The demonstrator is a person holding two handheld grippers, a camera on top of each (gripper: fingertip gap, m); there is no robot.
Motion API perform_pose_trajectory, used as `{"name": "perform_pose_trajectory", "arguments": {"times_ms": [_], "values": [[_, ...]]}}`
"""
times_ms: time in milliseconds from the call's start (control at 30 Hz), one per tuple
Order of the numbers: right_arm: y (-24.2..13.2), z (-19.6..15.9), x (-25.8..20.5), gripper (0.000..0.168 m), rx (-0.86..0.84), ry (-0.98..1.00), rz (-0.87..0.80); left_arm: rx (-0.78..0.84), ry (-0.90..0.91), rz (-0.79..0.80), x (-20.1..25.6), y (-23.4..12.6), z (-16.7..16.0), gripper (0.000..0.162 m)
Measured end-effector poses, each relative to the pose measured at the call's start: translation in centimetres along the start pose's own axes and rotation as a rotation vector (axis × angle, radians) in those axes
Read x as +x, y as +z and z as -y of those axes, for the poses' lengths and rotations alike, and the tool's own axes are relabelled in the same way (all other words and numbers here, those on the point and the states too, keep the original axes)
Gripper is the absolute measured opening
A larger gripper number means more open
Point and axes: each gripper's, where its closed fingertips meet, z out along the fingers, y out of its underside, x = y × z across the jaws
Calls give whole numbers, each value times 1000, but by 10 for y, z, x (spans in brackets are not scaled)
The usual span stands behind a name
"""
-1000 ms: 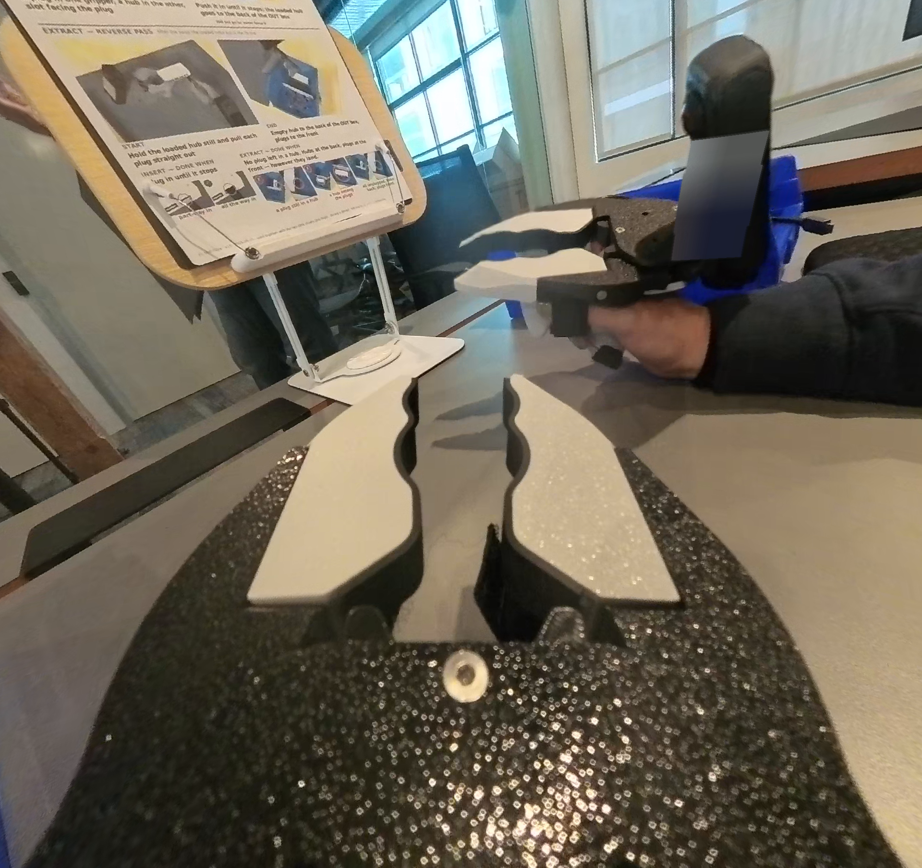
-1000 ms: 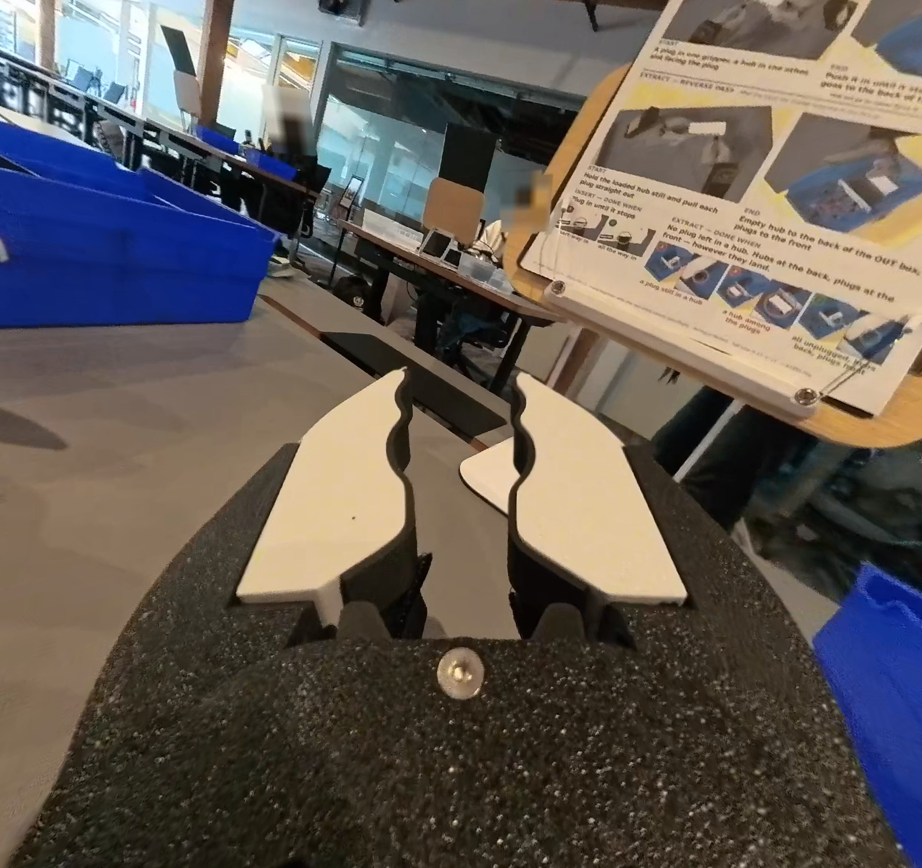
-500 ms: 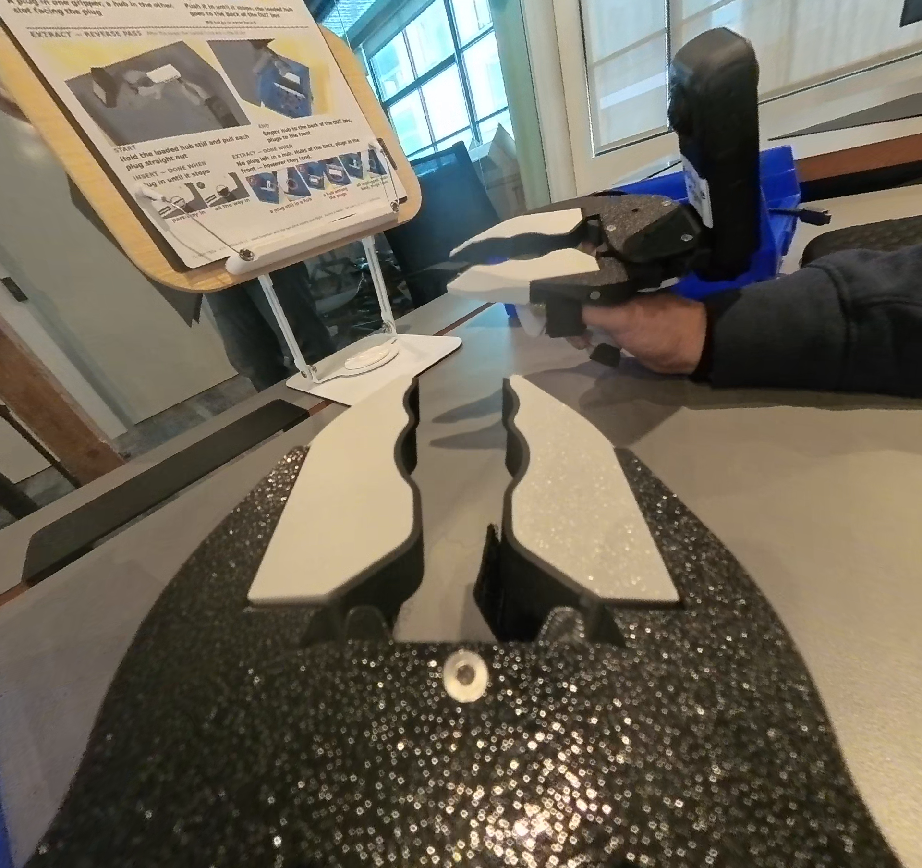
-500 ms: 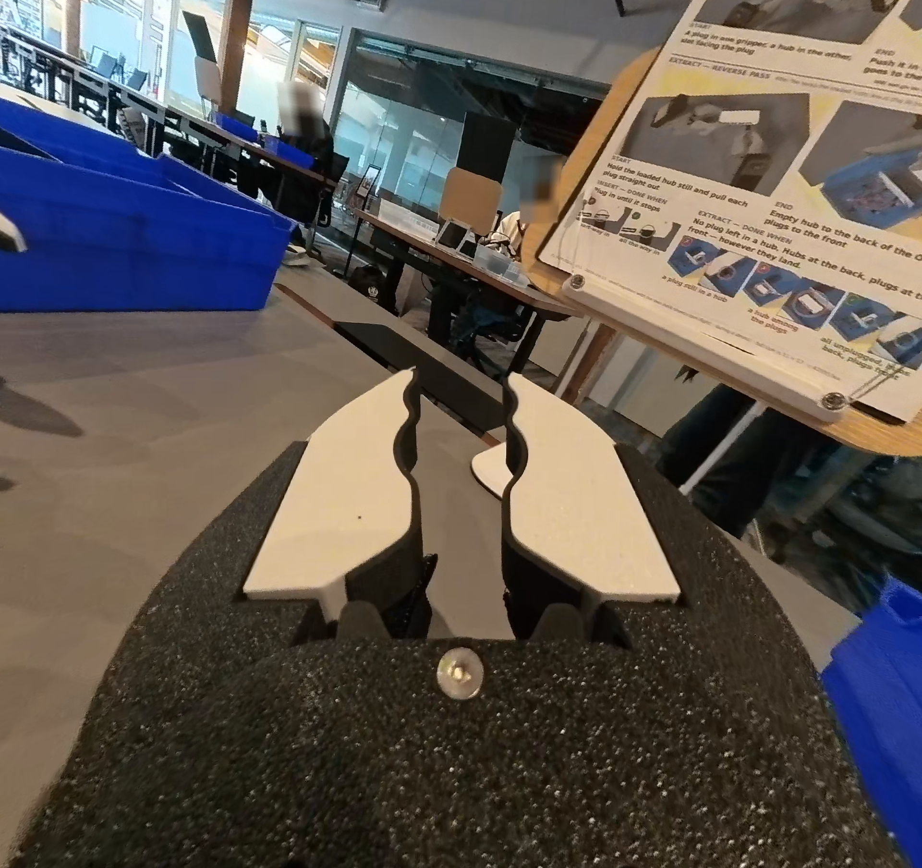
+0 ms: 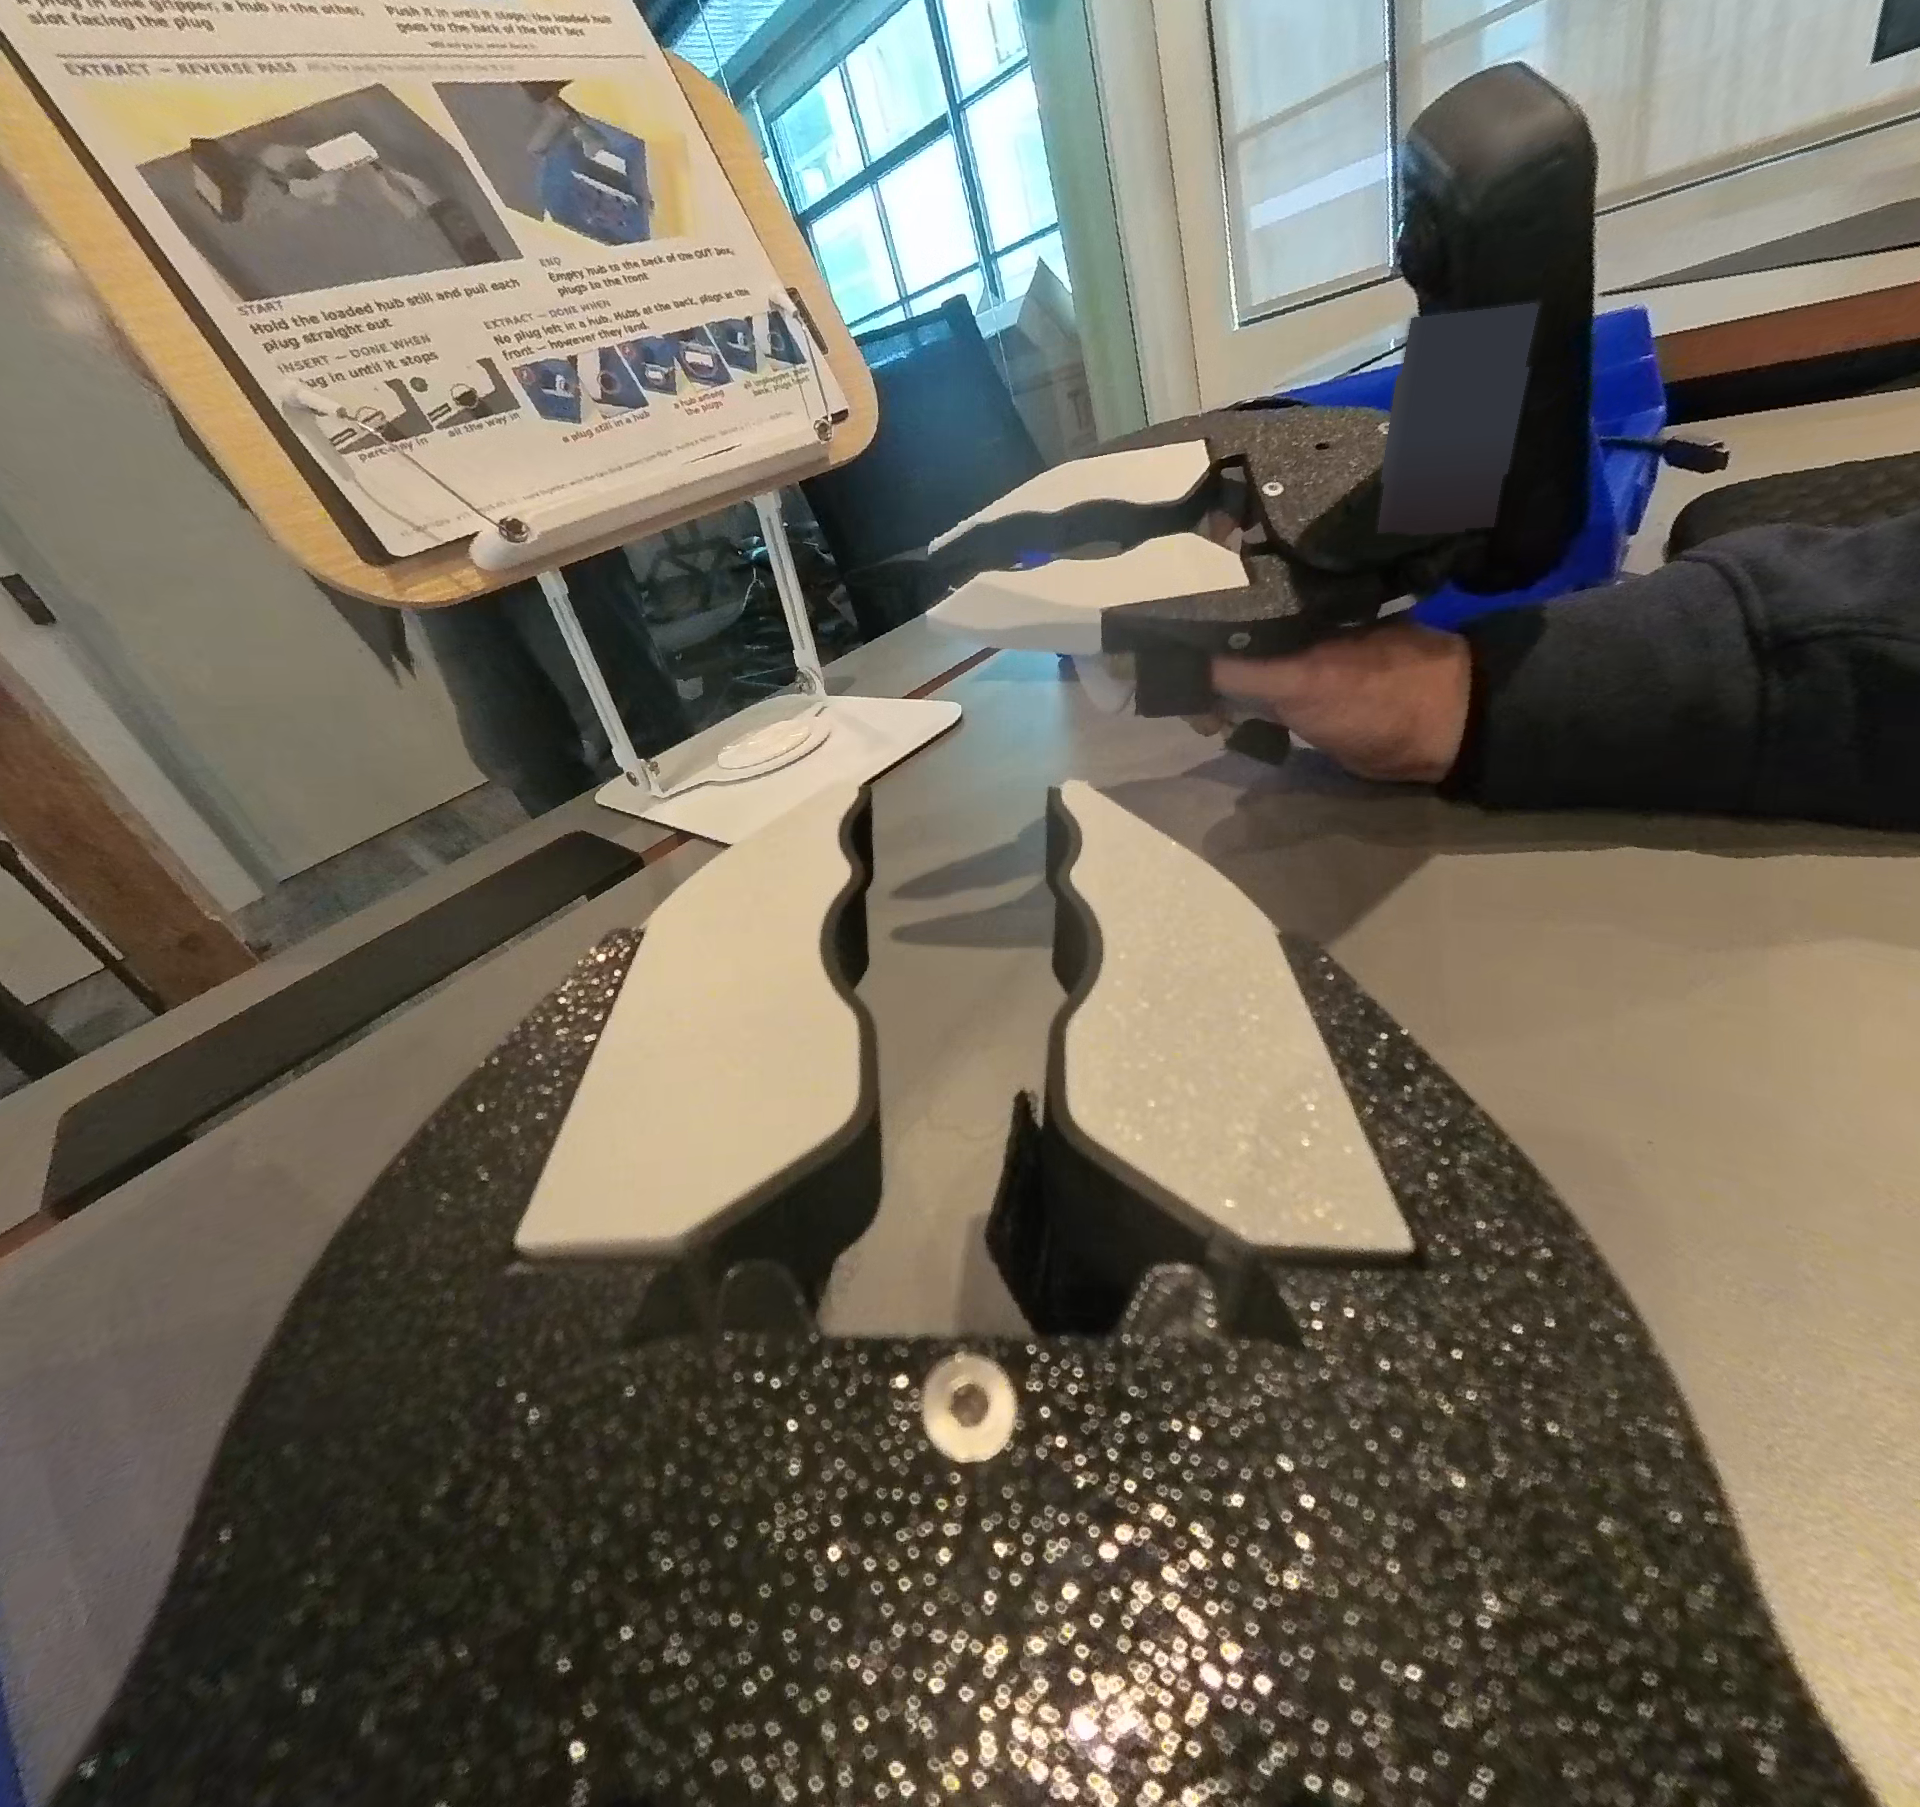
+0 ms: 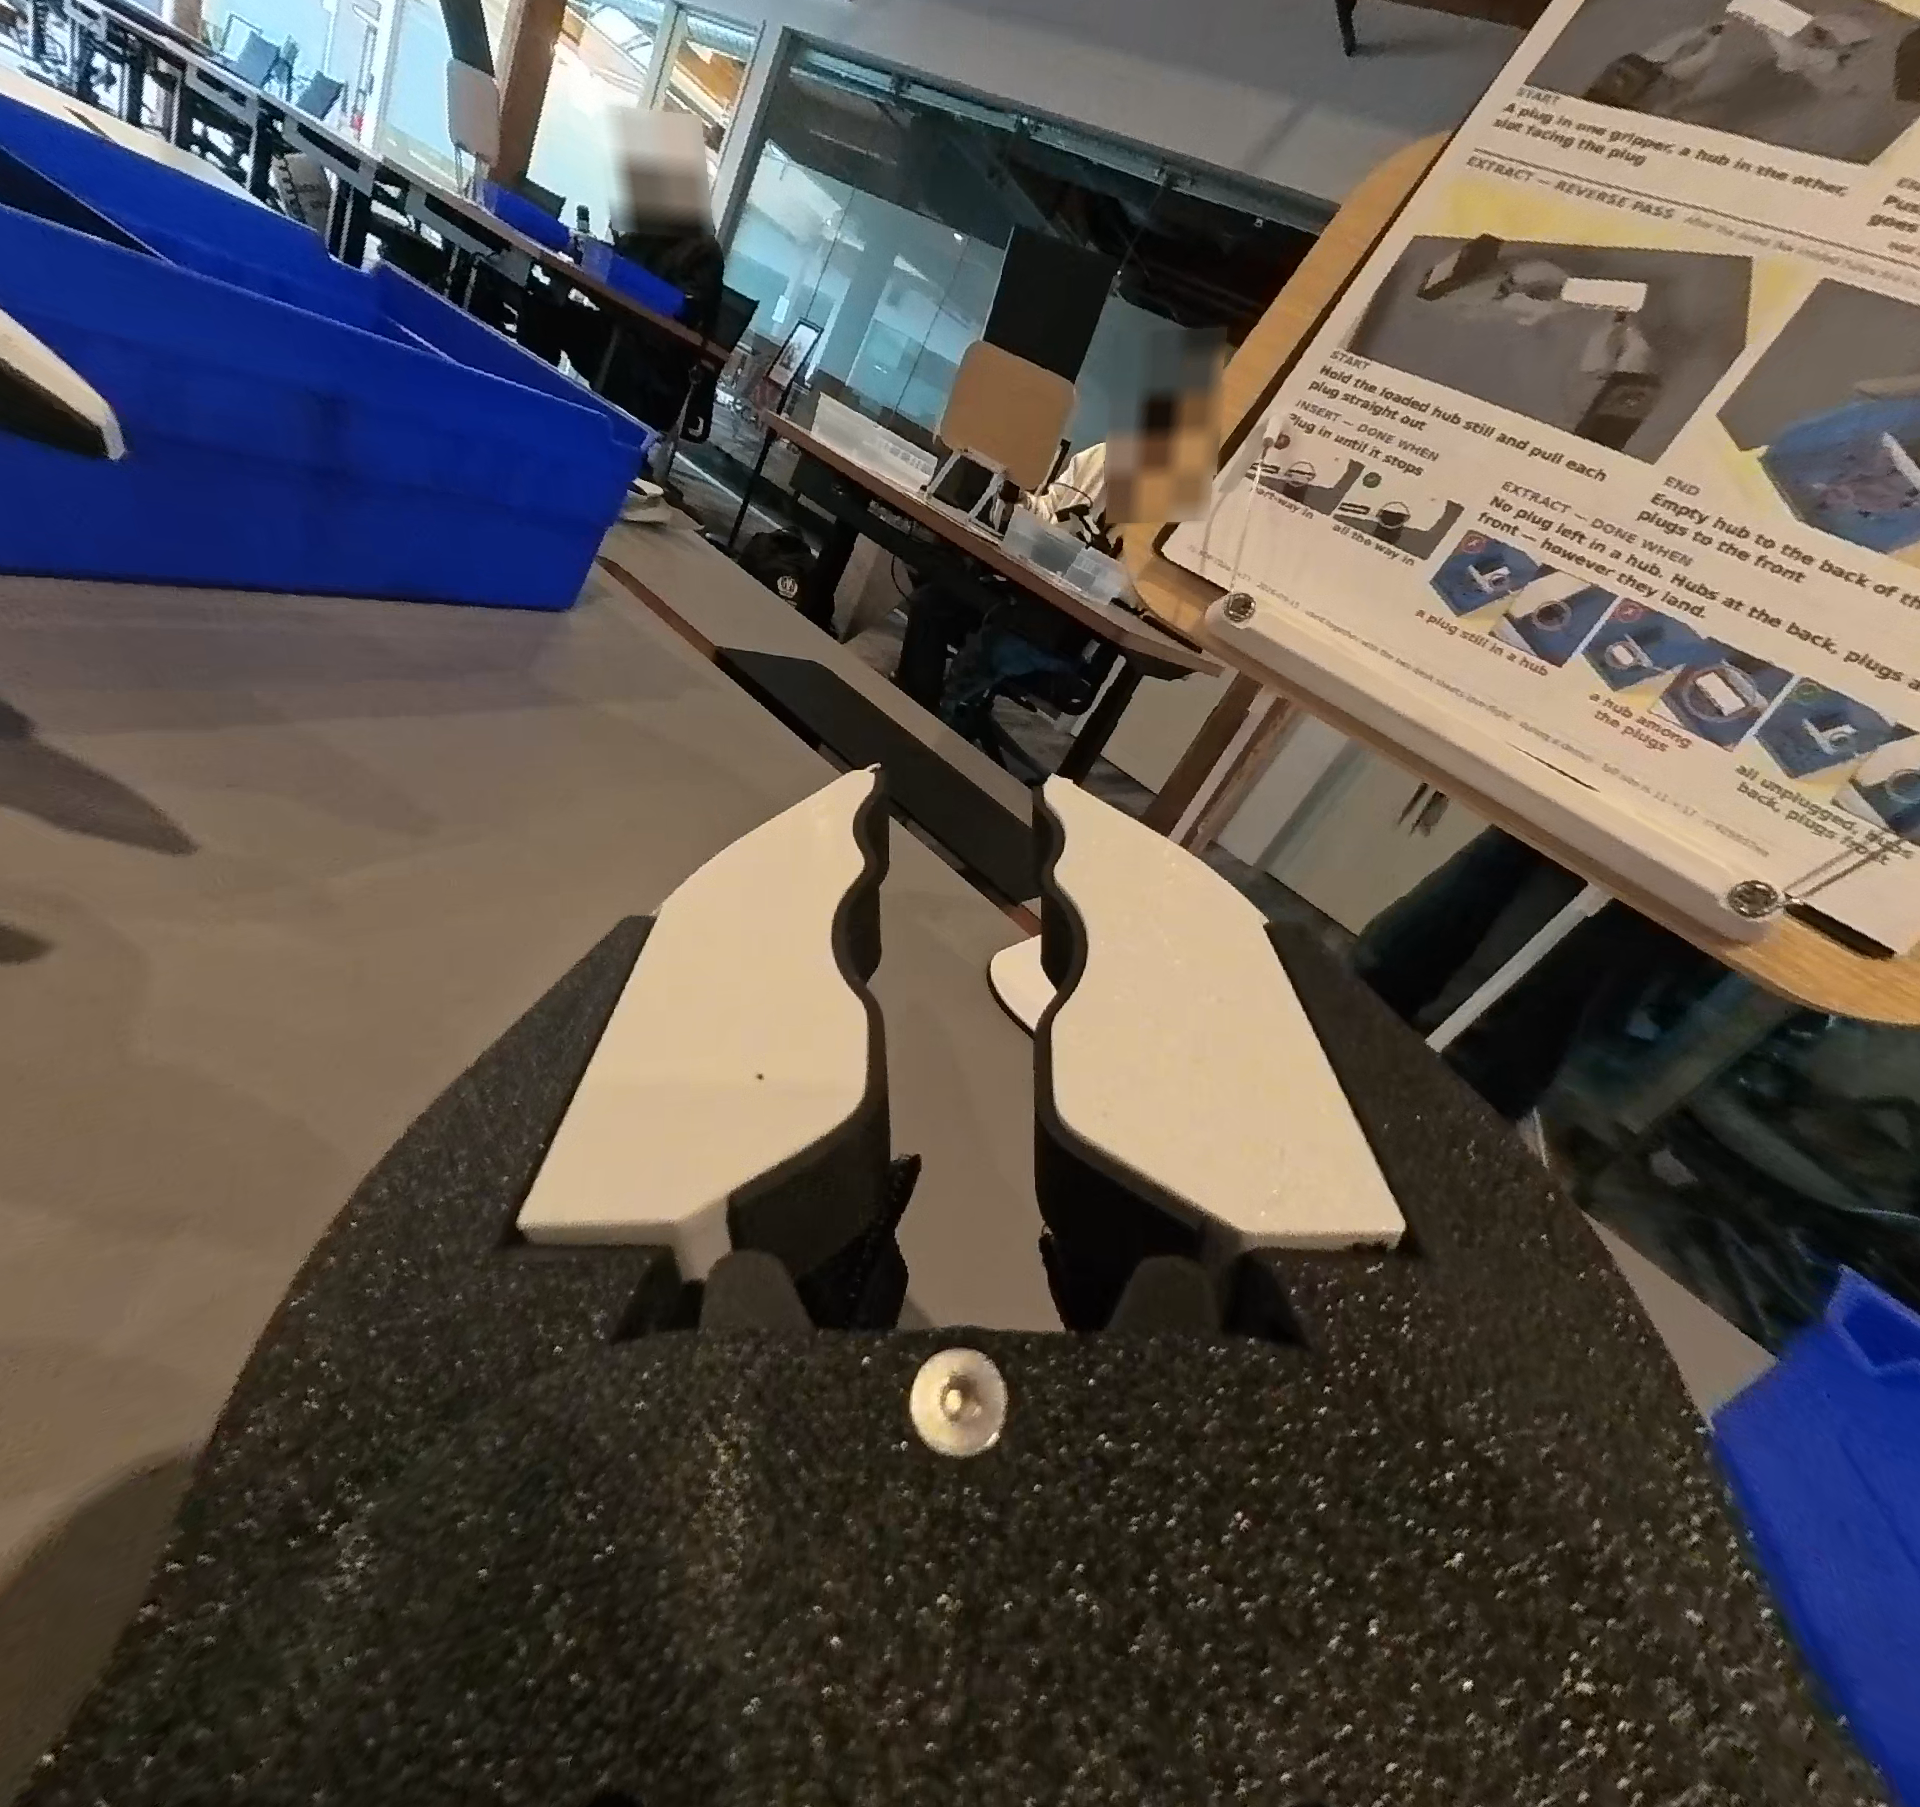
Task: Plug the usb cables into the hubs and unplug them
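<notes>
A blue bin sits on the grey table; its contents are hidden behind its wall. The left gripper and right gripper both stand parted, holding nothing. Only the left wrist view shows a hand gripping the right gripper. No cables or hubs show.

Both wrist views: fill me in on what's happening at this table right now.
A person holds a two-finger gripper in each hand over a grey table. The left gripper and right gripper both have their jaws open and hold nothing. An instruction board stands on the table ahead, and blue bins sit at the side. No USB cable or hub is clearly in view, so plugging hasn't begun.
</notes>
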Motion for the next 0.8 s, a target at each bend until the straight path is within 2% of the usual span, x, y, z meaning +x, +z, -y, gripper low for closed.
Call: {"name": "perform_pose_trajectory", "arguments": {"times_ms": [800], "values": [[1, -2, -4, 21, -23, -1, 22, -1, 1, -2, -1, 1, 0, 31]]}}
